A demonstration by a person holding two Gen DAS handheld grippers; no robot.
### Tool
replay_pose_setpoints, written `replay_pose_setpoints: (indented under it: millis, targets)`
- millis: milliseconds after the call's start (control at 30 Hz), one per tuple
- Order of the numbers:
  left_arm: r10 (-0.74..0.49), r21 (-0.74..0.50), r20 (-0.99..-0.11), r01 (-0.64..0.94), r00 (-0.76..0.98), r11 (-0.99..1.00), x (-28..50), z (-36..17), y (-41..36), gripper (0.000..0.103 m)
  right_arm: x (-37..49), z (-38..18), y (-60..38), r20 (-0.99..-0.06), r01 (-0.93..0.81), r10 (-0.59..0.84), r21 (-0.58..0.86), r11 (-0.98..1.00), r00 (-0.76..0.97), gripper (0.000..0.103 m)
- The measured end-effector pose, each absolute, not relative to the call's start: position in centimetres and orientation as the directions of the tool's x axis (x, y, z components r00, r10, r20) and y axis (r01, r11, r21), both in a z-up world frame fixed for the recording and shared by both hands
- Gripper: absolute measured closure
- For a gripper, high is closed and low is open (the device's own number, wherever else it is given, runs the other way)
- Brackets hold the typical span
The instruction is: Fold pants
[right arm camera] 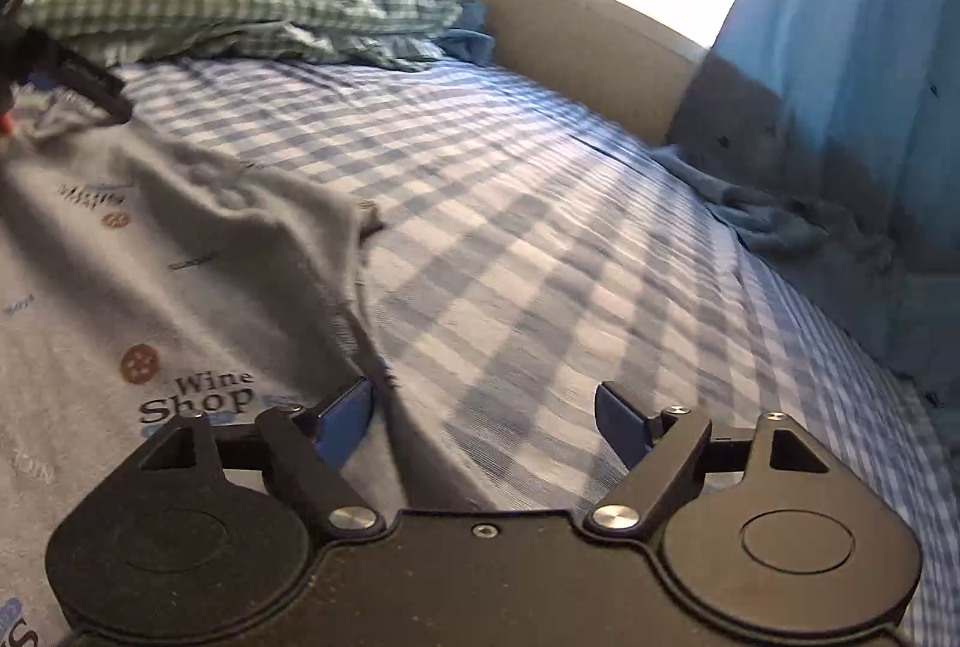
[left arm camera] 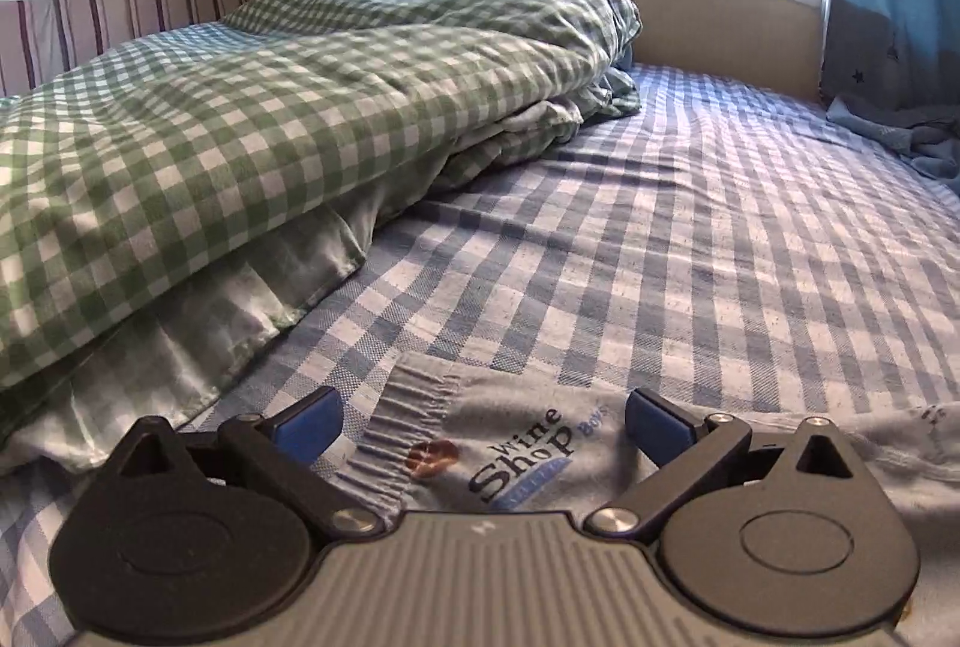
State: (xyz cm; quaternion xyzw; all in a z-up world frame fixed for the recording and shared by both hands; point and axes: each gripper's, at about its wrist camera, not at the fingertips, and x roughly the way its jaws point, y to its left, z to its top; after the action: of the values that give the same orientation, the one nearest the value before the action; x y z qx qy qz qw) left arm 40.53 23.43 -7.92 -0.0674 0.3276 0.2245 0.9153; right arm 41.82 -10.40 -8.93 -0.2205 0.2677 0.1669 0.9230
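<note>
Grey printed pants spread flat on the checked bed, elastic waistband beneath left claw. Long axis unclear. Left claw and right claw both released, empty.

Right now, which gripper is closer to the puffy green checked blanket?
Left. The left gripper sits beside the green checked blanket, over the grey printed pants. The right gripper is farther away, at the pants' other edge.

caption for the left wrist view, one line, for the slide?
Left gripper open over the elastic waistband of grey printed pants on a blue-checked bed sheet, green gingham duvet heaped alongside.
</note>
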Motion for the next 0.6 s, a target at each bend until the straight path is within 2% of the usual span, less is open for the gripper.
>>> replay_pose_setpoints:
  millis: [100,167,233,400,500,600]
  targets:
    - [0.294,-0.035,-0.580,-0.383,0.760,0.923,38.8,-6.2,20.9,0.001,39.8,-7.8,-14.0,-0.538,-0.357,0.164,-0.277,0.892,0.827,0.019]
    - [0.218,-0.064,-0.566,-0.306,0.795,0.950,38.1,-5.2,18.2,0.001,36.7,-7.4,-16.3,-0.523,-0.349,0.160,-0.286,0.892,0.837,0.014]
    - [0.112,-0.090,-0.562,-0.195,0.820,0.977,37.9,-4.8,14.8,0.000,33.6,-7.3,-18.4,-0.513,-0.361,0.182,-0.274,0.892,0.839,0.004]
    - [-0.058,-0.064,-0.585,0.025,0.809,0.998,39.0,-6.1,5.2,0.000,28.1,-8.5,-22.6,-0.547,-0.333,0.111,-0.327,0.884,0.830,0.003]
    - [-0.056,-0.015,-0.619,0.059,0.783,0.998,40.5,-7.8,0.9,0.000,26.5,-9.3,-25.8,-0.545,-0.280,0.028,-0.386,0.879,0.838,0.001]
    - [0.024,0.060,-0.650,0.020,0.759,0.998,42.6,-9.8,-2.1,0.000,25.8,-9.6,-30.2,-0.543,-0.179,-0.096,-0.431,0.885,0.834,0.001]
